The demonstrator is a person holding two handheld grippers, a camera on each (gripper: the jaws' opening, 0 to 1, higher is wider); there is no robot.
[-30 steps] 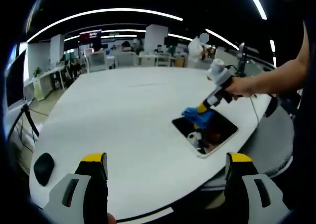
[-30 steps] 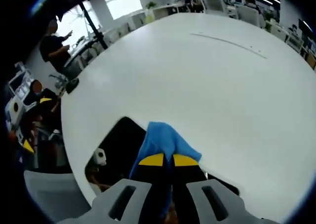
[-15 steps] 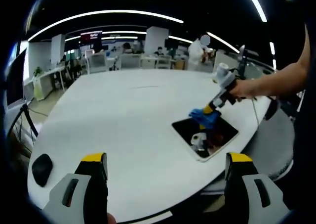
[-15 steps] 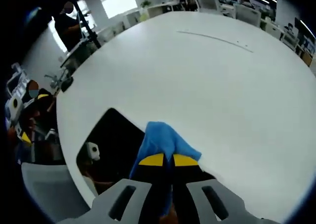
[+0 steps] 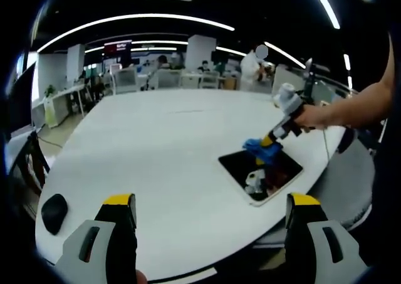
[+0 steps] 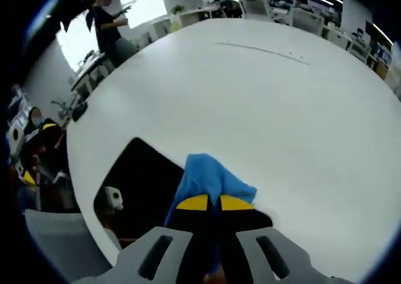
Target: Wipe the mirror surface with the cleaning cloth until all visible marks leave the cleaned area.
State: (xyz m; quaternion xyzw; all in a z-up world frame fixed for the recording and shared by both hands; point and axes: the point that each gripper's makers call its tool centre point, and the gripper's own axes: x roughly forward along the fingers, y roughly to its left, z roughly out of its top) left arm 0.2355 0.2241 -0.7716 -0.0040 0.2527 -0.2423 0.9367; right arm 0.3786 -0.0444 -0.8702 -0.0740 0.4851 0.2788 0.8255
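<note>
Wipe mid-course. Your right gripper clenched on blue cleaning cloth, pressing it on mirror lying near desk edge. Marks unreadable in reflections; judge rest of glass unwiped. Left gripper released, hovering off desk.

One mirror is being shown on one white table. One blue cleaning cloth is being held. Two grippers are being counted: left gripper, right gripper. One dark object is being seen.
</note>
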